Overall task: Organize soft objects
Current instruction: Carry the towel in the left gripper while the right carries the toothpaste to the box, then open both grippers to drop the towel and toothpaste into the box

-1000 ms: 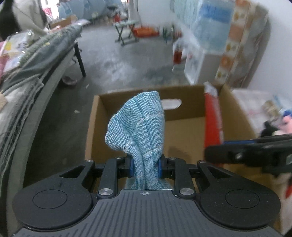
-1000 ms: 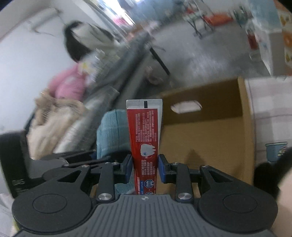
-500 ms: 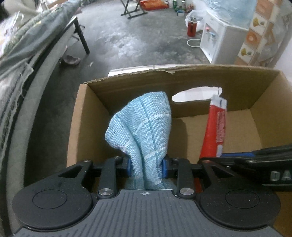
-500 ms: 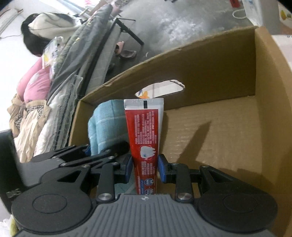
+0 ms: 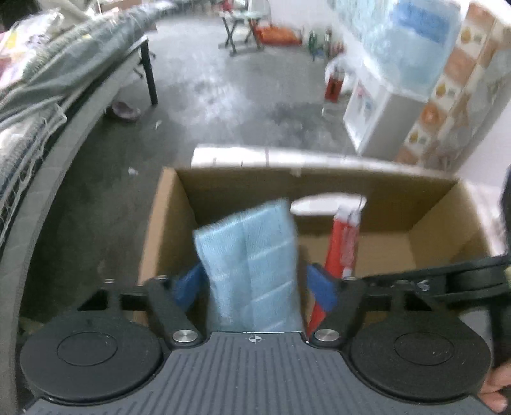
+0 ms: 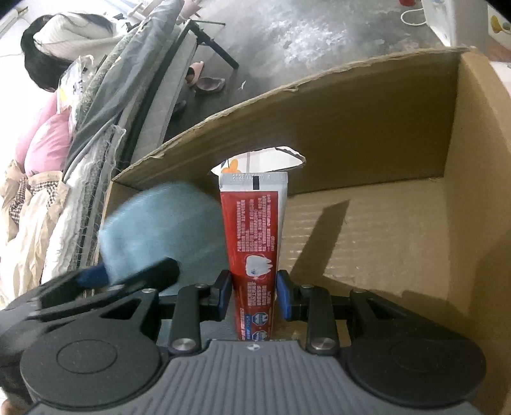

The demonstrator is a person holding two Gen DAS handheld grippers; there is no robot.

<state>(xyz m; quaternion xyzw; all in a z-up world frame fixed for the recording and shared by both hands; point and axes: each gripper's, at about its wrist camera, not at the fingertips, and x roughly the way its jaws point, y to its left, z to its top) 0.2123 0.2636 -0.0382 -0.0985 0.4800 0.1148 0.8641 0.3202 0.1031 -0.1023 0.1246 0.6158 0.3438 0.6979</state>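
1. The left hand-held gripper [image 5: 252, 284], jaws spread, frees the light blue woven cloth [image 5: 252, 268] at frame centre above the brown cardboard box [image 5: 437, 223].
2. The right hand-held gripper [image 6: 254, 295] clamps the red toothpaste tube [image 6: 254, 236] upright over the box, probably for dropping next.

Ahead of you a grey concrete floor [image 5: 223, 95] stretches back to a folding stool [image 5: 244, 30]. To your left a bed [image 5: 48, 105] is piled with grey bedding, a shoe [image 5: 124, 110] beside its black leg. On your right stands a white water dispenser [image 5: 380, 121]. In the right wrist view, a dark-haired person [image 6: 48, 54] sits by the bed.
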